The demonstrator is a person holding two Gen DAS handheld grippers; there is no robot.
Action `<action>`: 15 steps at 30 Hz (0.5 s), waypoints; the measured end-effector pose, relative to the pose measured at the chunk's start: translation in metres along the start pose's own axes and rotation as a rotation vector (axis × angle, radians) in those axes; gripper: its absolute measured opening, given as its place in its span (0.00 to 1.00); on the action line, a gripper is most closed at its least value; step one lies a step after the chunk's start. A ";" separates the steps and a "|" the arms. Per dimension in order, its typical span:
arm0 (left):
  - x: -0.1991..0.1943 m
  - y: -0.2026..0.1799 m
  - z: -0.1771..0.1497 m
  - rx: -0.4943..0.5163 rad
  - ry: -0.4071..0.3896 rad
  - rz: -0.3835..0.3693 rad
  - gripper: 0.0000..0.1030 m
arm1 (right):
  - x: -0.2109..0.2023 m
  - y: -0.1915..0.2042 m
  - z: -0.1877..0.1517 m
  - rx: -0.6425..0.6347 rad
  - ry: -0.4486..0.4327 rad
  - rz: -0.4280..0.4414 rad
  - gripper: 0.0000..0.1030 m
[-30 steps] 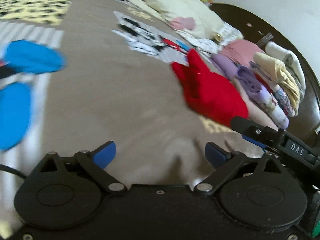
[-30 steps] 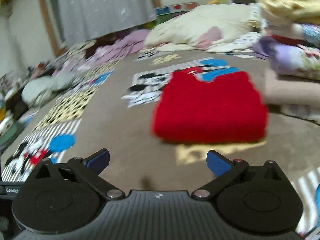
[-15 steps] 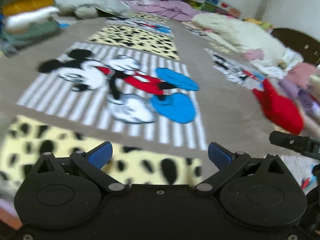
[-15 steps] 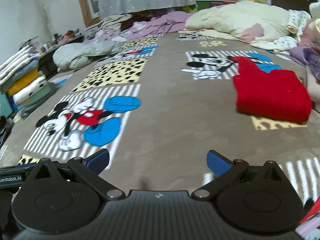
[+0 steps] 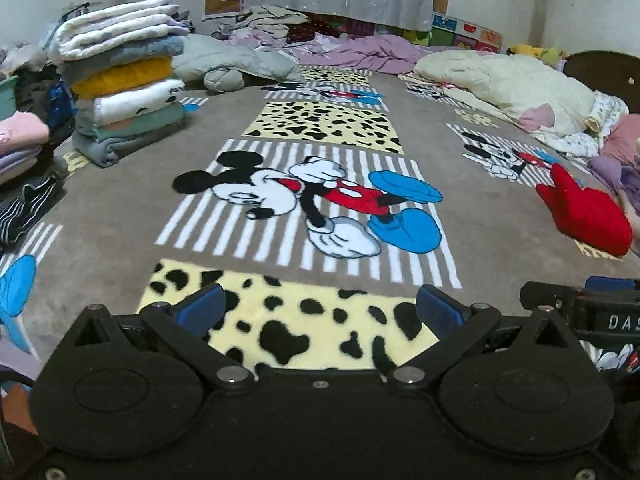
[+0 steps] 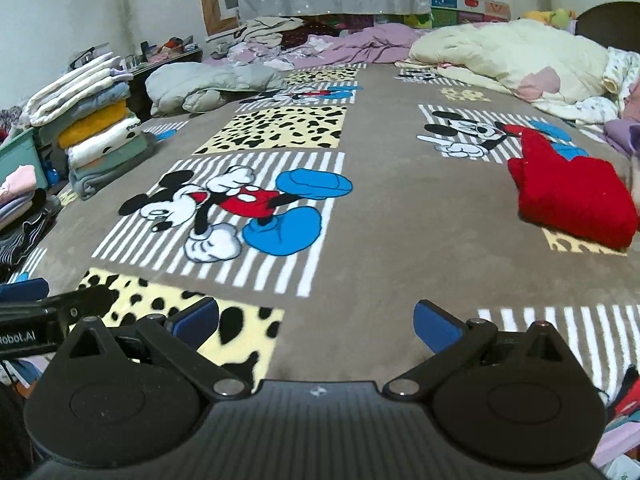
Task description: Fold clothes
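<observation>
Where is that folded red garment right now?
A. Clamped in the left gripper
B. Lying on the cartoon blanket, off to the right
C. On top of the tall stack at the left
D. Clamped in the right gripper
B: the red garment lies on the blanket, apart from both open, empty grippers.

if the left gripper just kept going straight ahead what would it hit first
Probably only the blanket: the open left gripper points low across it toward the mouse print, and no garment lies in that line. Depth is hard to judge.

We count one folded red knit garment (image 6: 576, 200), one tall stack of folded blankets (image 5: 120, 76), and one cream quilt (image 6: 516, 56).
</observation>
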State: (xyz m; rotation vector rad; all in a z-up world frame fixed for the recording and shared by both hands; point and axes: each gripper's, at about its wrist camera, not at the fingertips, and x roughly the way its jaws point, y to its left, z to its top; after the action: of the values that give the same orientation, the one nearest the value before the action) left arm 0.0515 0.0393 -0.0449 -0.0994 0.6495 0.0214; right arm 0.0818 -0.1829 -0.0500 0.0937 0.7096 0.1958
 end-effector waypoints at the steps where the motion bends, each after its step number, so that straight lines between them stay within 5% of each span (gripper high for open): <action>1: -0.005 0.003 0.000 -0.015 -0.006 -0.009 1.00 | -0.004 0.002 -0.001 -0.002 -0.001 0.001 1.00; 15: -0.047 -0.010 0.003 0.015 -0.073 -0.036 1.00 | -0.046 0.016 -0.005 -0.031 -0.036 -0.032 1.00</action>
State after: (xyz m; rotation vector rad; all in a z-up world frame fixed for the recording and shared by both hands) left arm 0.0165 0.0302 -0.0136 -0.0958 0.5749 -0.0147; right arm 0.0423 -0.1766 -0.0221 0.0564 0.6717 0.1739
